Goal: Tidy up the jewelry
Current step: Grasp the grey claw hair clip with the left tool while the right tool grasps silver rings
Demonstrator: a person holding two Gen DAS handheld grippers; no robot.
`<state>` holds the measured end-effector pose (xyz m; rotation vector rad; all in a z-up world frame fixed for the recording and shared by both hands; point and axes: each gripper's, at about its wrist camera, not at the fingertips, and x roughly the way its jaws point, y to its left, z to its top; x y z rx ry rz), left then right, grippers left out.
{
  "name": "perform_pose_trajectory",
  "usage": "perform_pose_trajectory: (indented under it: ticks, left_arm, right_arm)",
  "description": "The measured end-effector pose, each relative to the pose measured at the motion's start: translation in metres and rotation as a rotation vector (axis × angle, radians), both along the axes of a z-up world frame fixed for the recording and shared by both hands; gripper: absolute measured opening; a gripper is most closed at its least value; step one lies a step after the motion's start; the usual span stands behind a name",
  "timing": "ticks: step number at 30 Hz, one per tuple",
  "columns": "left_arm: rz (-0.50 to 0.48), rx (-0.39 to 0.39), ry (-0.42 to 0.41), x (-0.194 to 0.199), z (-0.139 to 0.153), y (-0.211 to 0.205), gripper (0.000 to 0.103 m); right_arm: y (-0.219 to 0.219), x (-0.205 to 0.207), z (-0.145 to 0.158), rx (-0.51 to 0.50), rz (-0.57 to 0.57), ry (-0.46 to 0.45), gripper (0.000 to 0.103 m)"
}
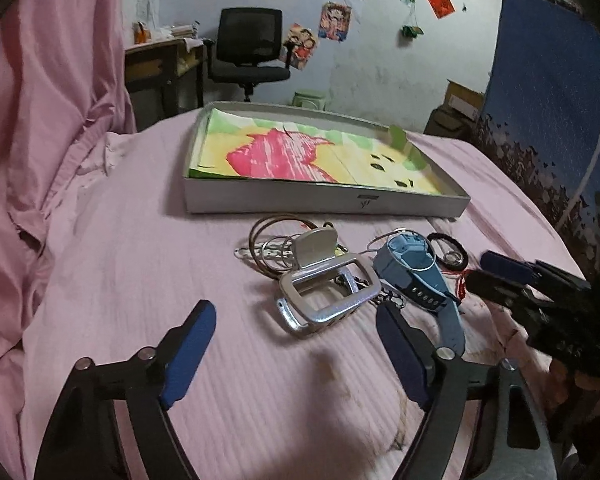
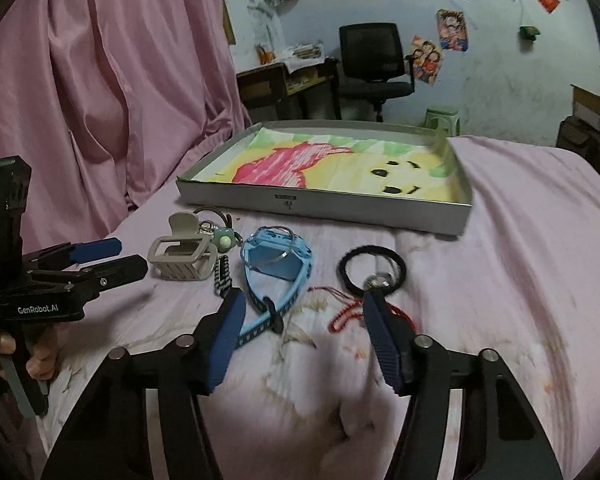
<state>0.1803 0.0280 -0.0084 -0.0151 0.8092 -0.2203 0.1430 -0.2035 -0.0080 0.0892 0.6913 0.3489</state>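
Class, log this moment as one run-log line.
left tongs: open, empty | right tongs: open, empty | hair clip, watch, hair tie: on bed | tray: no jewelry

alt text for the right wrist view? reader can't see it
The open right gripper hovers over a pink bedsheet strewn with a blue watch, black hair tie, red cord and beige hair claw. A shallow box lined with a drawing lies beyond them; the left gripper enters from the left.

The tray (image 2: 324,210) lies behind the hair clip (image 2: 180,258), watch (image 2: 278,258) and hair tie (image 2: 374,266), arranged left to right.
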Motion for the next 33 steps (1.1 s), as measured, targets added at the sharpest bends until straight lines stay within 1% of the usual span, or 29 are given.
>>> perform_pose_trajectory:
  ticks: [1, 3, 4, 7, 10, 13, 14, 16, 18, 19, 20, 23, 25, 26, 30, 33]
  left_arm:
    - [-0.012, -0.002, 0.012, 0.003, -0.002, -0.001, 0.076]
    - [-0.033, -0.011, 0.033, 0.007, -0.006, -0.003, 0.072]
    - [-0.039, -0.016, 0.039, 0.008, -0.008, -0.003, 0.072]
    - [-0.051, -0.040, 0.058, 0.012, -0.009, 0.000, 0.072]
    - [-0.050, -0.068, 0.057, 0.016, -0.008, 0.004, 0.072]
    - [-0.031, -0.113, 0.061, 0.020, -0.007, 0.010, 0.069]
    - [-0.026, -0.127, 0.063, 0.021, -0.007, 0.012, 0.066]
    - [-0.021, -0.150, 0.075, 0.024, -0.008, 0.015, 0.060]
    - [-0.024, -0.179, 0.089, 0.025, -0.010, 0.016, 0.050]
    - [-0.025, -0.196, 0.094, 0.026, -0.010, 0.017, 0.048]
    - [-0.027, -0.208, 0.097, 0.026, -0.011, 0.018, 0.044]
    - [-0.034, -0.229, 0.103, 0.026, -0.010, 0.016, 0.032]
    - [-0.027, -0.231, 0.103, 0.025, -0.010, 0.016, 0.024]
    - [-0.022, -0.230, 0.105, 0.025, -0.010, 0.016, 0.016]
    - [-0.002, -0.248, 0.117, 0.023, -0.012, 0.021, 0.011]
    - [0.007, -0.253, 0.108, 0.019, -0.010, 0.022, 0.009]
  right_arm:
    - [0.003, 0.004, 0.000, -0.002, 0.006, 0.005, 0.042]
    - [0.009, 0.014, -0.002, 0.014, 0.019, 0.016, 0.035]
    - [0.011, 0.017, -0.003, 0.020, 0.023, 0.021, 0.032]
    - [0.014, 0.024, -0.005, 0.027, 0.037, 0.036, 0.031]
    - [0.017, 0.030, -0.007, 0.038, 0.043, 0.051, 0.030]
    - [0.018, 0.038, -0.011, 0.048, 0.031, 0.069, 0.030]
    - [0.018, 0.040, -0.012, 0.052, 0.031, 0.073, 0.030]
    - [0.019, 0.043, -0.014, 0.050, 0.032, 0.079, 0.025]
    - [0.020, 0.046, -0.015, 0.049, 0.030, 0.087, 0.025]
    - [0.022, 0.047, -0.016, 0.048, 0.029, 0.092, 0.024]
    - [0.023, 0.049, -0.016, 0.049, 0.029, 0.097, 0.023]
    - [0.023, 0.051, -0.017, 0.050, 0.024, 0.106, 0.021]
    - [0.021, 0.053, -0.017, 0.051, 0.010, 0.112, 0.016]
    - [0.019, 0.053, -0.018, 0.055, 0.003, 0.116, 0.013]
    - [0.014, 0.054, -0.021, 0.069, -0.021, 0.126, 0.006]
    - [0.014, 0.053, -0.020, 0.070, -0.027, 0.118, 0.003]
